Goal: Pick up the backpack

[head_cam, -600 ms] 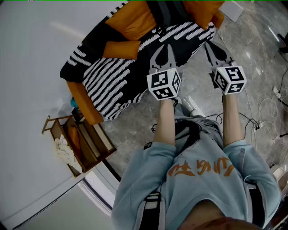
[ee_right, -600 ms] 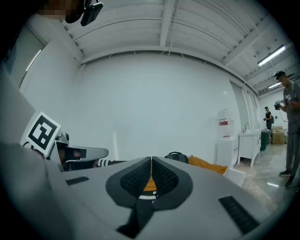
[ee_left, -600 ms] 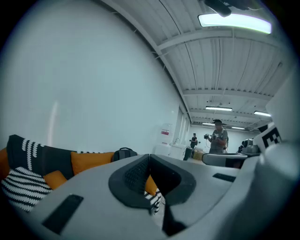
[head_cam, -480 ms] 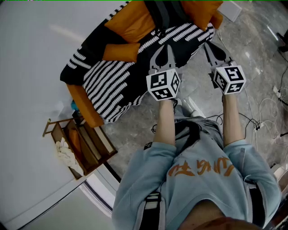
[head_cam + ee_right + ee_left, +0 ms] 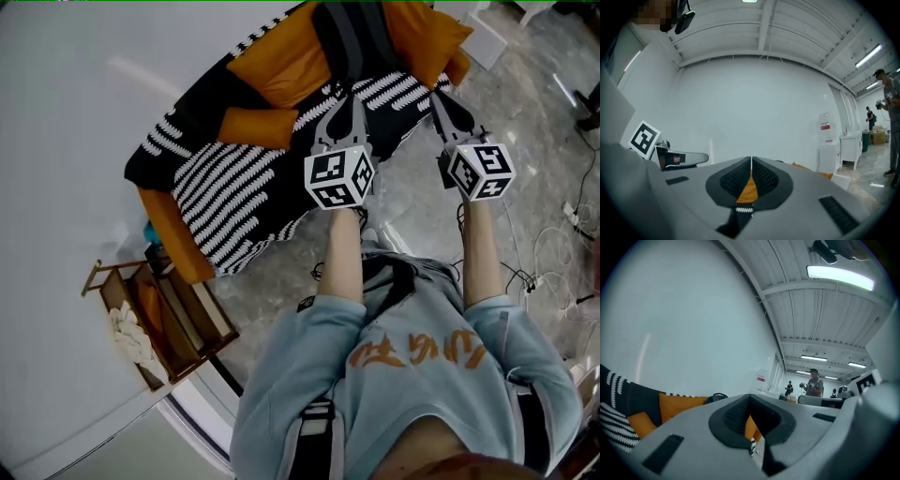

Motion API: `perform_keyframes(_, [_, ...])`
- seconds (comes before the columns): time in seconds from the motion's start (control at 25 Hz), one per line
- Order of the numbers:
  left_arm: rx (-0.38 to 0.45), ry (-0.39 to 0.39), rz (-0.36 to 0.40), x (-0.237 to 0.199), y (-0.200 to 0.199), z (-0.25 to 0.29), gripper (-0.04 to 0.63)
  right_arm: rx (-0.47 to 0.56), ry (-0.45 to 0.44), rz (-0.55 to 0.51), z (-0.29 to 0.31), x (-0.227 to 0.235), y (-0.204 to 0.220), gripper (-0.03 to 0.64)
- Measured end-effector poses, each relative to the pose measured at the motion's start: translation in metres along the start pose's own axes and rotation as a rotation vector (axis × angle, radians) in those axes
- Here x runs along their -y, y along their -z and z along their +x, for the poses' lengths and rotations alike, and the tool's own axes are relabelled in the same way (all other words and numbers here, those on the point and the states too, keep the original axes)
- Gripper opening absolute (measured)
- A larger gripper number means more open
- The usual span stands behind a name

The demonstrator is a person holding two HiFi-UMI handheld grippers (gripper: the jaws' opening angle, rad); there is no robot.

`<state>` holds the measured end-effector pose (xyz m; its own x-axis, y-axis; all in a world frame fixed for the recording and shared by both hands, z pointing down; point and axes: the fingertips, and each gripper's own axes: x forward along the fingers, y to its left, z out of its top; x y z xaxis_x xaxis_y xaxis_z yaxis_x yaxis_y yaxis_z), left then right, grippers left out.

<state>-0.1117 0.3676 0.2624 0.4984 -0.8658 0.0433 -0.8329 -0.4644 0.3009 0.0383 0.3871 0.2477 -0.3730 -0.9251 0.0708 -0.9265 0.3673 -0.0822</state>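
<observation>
The backpack (image 5: 352, 37), dark grey and black, leans against the orange cushions (image 5: 281, 61) at the back of a sofa covered by a black-and-white striped blanket (image 5: 230, 183). My left gripper (image 5: 349, 98) is held level over the sofa's front, short of the backpack, with its jaws shut and empty. To its right, my right gripper (image 5: 439, 96) is also shut and empty, near the sofa's right end. In the left gripper view the left gripper (image 5: 750, 401) points past an orange cushion (image 5: 679, 406), and the backpack's top (image 5: 719, 397) shows behind it. The right gripper (image 5: 751, 161) faces the white wall.
A wooden rack (image 5: 164, 319) with a pale cloth stands by the wall at lower left. Cables (image 5: 553, 253) lie on the marble floor at right. A water dispenser (image 5: 827, 150) stands by the wall, and people (image 5: 814, 383) stand far off.
The sofa and backpack have slid a little lower and further into the head view. Both grippers keep their pose, shut and side by side.
</observation>
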Motion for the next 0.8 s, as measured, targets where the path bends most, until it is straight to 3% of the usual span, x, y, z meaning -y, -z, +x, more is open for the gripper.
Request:
perform_keyframes(0.36, [0.069, 0.027, -0.118, -0.055, -0.019, 0.031, 0.021, -0.016, 0.008, -0.020, 0.052, -0.008, -0.005, 0.032])
perform_keyframes(0.56, [0.071, 0.022, -0.118, -0.066, -0.019, 0.053, 0.021, -0.009, 0.072, -0.008, 0.059, 0.019, -0.014, 0.032])
perform_keyframes(0.8, [0.082, 0.018, -0.087, -0.065, -0.025, 0.086, 0.023, 0.023, 0.075, -0.002, 0.071, 0.044, -0.027, 0.032])
